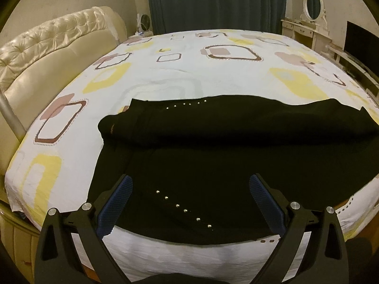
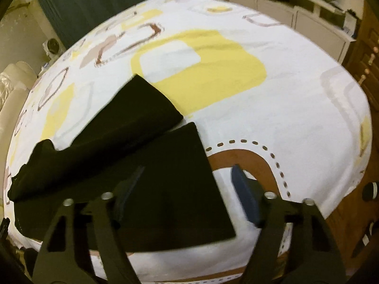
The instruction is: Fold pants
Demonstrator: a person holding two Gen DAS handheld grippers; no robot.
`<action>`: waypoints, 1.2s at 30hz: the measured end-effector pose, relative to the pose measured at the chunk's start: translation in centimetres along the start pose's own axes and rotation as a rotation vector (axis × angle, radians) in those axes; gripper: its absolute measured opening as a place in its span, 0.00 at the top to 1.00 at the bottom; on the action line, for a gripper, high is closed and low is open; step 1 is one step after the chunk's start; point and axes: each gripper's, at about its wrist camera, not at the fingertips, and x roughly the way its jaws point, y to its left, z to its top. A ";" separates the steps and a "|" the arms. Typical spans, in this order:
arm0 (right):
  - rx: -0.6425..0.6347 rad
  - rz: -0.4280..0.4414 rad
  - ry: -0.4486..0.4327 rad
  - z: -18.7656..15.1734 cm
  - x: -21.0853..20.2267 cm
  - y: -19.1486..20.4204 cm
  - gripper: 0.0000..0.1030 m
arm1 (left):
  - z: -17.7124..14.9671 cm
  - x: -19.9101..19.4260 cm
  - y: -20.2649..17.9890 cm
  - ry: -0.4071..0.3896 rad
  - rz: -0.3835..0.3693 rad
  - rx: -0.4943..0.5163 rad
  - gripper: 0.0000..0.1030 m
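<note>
Both tools released: left tool over black studded pants; right tool straddles hem edge; bare patterned white bedsheet toward 1 o'clock.

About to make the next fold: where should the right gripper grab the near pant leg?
Take the near leg at its cuff corner, coming from the bed's near edge. That hem lies flat and free on the sheet, under the open right gripper, so one finger could probably slide beneath.
</note>
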 end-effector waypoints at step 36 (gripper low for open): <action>-0.231 0.337 -0.032 2.5 -1.3 15.8 0.46 | 5.2 4.0 8.9 0.035 -0.094 0.019 0.04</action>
